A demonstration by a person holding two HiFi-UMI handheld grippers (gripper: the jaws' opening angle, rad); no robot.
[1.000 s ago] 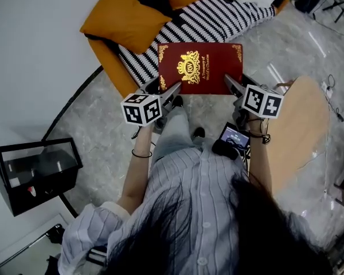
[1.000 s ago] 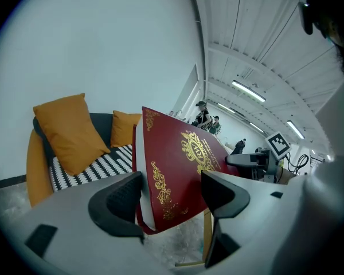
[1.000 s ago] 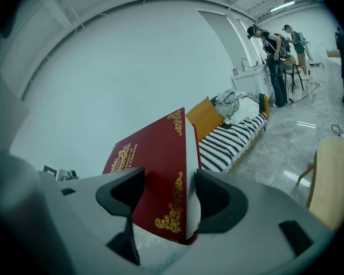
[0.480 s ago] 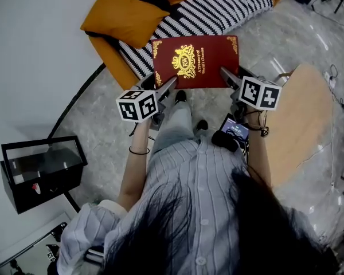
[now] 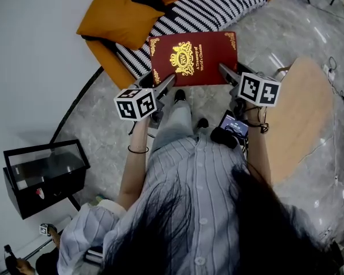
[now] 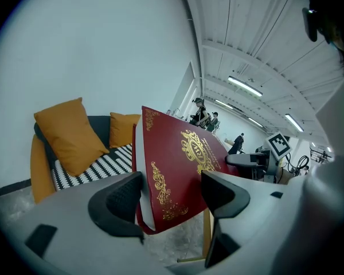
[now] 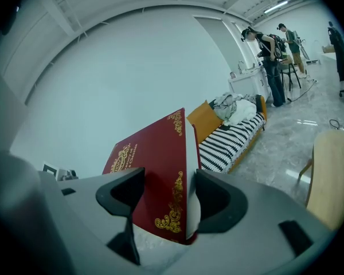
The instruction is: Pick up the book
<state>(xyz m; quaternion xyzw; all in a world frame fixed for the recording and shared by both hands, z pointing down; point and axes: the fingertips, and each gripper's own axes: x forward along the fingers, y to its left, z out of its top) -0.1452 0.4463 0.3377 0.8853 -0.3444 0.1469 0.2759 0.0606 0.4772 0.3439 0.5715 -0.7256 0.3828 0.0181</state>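
Between two claws: red book [image 5: 192, 56], lifted

Head view: book, gold-ornamented, held over the floor [image 5: 97, 125] beside a striped sofa [image 5: 218, 7]; left claw [image 5: 162, 87] and right claw [image 5: 225, 72] at its near corners.
Left gripper view: jaws clamp one corner.
Right gripper view: jaws clamp the other.

The book [image 5: 195, 58] is up in the air between the two grippers; the left gripper [image 5: 162, 86] pinches its near left corner; the right gripper [image 5: 225, 72] pinches its near right corner; a sofa [image 5: 106, 61] lies behind and below the book, and the book's far edge seems to hang over it; a cushion [image 5: 117, 19] rests on the sofa's left end; a round table [image 5: 301, 113] stands to the right; a box [image 5: 43, 176] sits on the floor [image 5: 92, 125], near left, well apart from the book.
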